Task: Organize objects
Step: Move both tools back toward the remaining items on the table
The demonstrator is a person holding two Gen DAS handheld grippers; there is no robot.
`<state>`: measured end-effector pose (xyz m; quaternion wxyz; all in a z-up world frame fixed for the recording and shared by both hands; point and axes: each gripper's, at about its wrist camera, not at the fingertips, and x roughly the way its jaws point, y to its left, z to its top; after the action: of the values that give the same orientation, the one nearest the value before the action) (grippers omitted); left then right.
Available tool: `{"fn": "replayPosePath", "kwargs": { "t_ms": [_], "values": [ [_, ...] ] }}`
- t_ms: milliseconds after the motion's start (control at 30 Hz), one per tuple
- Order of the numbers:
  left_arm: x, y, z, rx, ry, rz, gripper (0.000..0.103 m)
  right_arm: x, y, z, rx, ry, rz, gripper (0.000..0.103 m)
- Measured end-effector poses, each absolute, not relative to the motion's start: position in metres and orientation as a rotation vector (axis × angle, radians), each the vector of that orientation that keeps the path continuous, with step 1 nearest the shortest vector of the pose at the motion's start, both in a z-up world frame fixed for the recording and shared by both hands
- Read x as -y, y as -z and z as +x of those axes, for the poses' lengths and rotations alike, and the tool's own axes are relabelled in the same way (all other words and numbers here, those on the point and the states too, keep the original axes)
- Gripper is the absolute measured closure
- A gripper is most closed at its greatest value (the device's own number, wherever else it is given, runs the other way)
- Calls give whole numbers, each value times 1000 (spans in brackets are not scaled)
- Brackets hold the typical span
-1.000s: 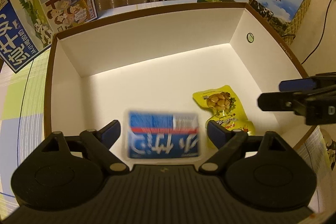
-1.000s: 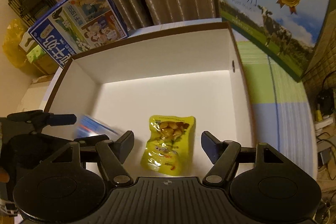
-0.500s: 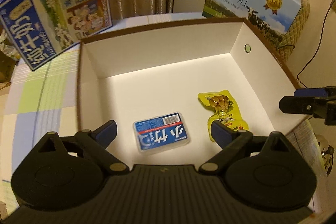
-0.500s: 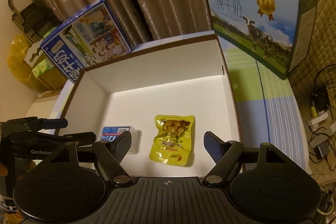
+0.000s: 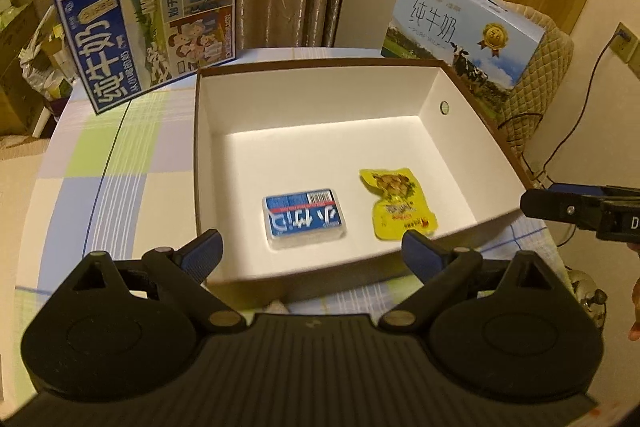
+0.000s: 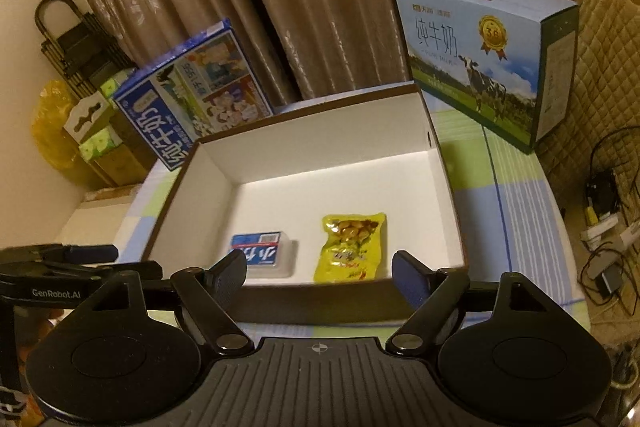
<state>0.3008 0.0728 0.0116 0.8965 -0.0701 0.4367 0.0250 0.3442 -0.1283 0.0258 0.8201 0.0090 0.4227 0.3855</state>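
Lying flat on the white floor of the brown-rimmed cardboard box (image 5: 472, 95), the blue tissue pack (image 5: 303, 217) and the yellow snack pouch (image 5: 400, 205) now sit side by side, near each other but not touching, close to the box's near wall. A second ago both grippers hung low over the box interior, the blue pack blurred between the left gripper's fingers and the pouch between the right's; since then both have pulled up and back, so the whole box and the checked cloth on the desk (image 5: 100, 195) around it come into view. The left gripper (image 5: 310, 253) stands spread wide with nothing between its blue pads, hovering over the near rim. The right gripper (image 6: 318, 273) is also free of any object, its jaws opening further, with only the box wall seen between them. Two milk cartons, a dark blue one (image 5: 152, 15) and a pale blue one (image 5: 460, 31), stand upright on the desk behind the box, untouched. My reading is that both small items are delivered and released, so this placing step looks finished; no other loose small item shows on the cloth.
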Motion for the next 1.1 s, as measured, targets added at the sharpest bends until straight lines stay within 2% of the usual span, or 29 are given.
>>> {"fn": "replayPosePath", "kwargs": {
  "t_ms": [467,1100],
  "values": [
    [-58,-30,247,-874,-51,-163,9,156,-41,303,-874,-812,30,26],
    [-43,-19,197,-912,-54,-168,9,179,-36,269,-895,-789,17,26]
  ]
}}
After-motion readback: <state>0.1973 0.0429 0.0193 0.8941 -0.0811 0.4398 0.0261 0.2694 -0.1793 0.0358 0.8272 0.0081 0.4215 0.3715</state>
